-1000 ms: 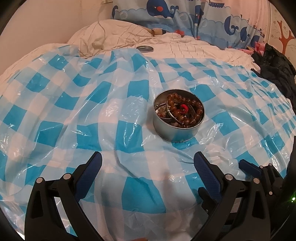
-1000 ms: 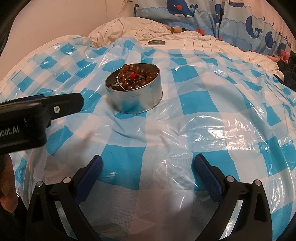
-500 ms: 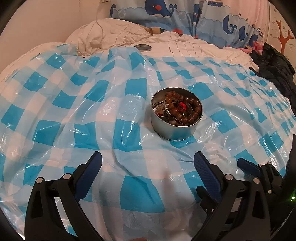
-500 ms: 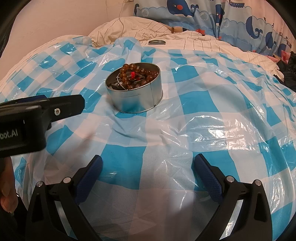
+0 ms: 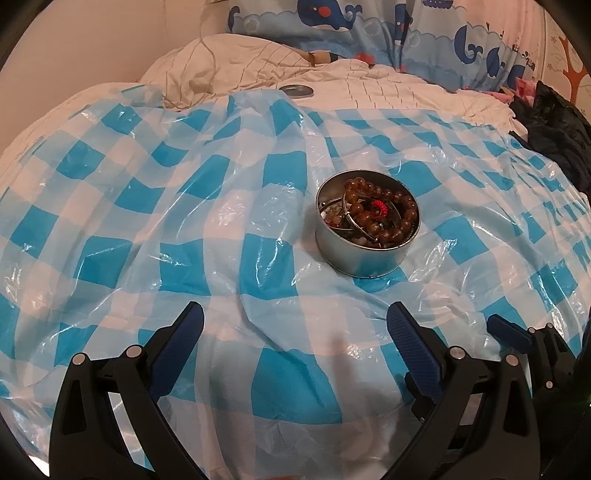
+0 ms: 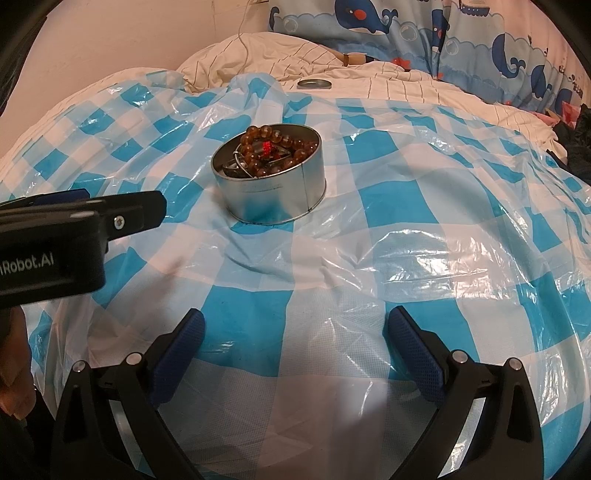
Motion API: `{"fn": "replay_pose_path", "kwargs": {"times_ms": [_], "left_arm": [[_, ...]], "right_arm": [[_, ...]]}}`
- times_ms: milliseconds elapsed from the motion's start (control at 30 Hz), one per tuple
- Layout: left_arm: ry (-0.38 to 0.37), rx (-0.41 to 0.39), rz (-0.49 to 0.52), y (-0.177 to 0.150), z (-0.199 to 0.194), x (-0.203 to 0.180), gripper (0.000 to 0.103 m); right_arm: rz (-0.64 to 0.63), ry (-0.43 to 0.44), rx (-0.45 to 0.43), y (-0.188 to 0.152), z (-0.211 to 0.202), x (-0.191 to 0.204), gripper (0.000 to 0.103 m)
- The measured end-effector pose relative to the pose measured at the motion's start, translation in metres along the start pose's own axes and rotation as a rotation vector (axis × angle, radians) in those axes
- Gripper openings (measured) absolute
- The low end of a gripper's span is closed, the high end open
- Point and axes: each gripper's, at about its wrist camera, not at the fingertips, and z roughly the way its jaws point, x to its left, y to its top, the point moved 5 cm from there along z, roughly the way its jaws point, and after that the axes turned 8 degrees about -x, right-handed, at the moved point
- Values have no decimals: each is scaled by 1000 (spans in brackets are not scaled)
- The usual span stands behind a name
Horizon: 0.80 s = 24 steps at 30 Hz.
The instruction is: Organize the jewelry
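Observation:
A round silver tin (image 5: 364, 254) stands on the blue-and-white checked plastic sheet (image 5: 147, 229). It holds a brown bead bracelet (image 5: 402, 214) with a red knot, metal bangles and small stones. The tin also shows in the right wrist view (image 6: 273, 199). Its lid (image 5: 296, 89) lies far back on the white quilt, also visible in the right wrist view (image 6: 314, 84). My left gripper (image 5: 295, 321) is open and empty, well short of the tin. My right gripper (image 6: 295, 325) is open and empty, nearer than the tin and to its right.
The sheet (image 6: 424, 229) covers a soft bed and is wrinkled. A whale-print pillow (image 5: 369, 26) lies at the back. Dark clothing (image 5: 554, 125) is piled at the far right. The left gripper's body (image 6: 66, 236) reaches in from the left of the right wrist view.
The left gripper has shifted slightly, so the tin sits a little higher and further left in its view. The right gripper has barely moved. Both stay open.

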Motion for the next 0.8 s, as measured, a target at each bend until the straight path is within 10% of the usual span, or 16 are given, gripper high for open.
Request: {"fn": "replay_pose_path", "kwargs": {"times_ms": [800], "left_arm": [[11,52,-31,-5,4,4,95]], "right_arm": [[0,-2,0,0,0,1,96]]}}
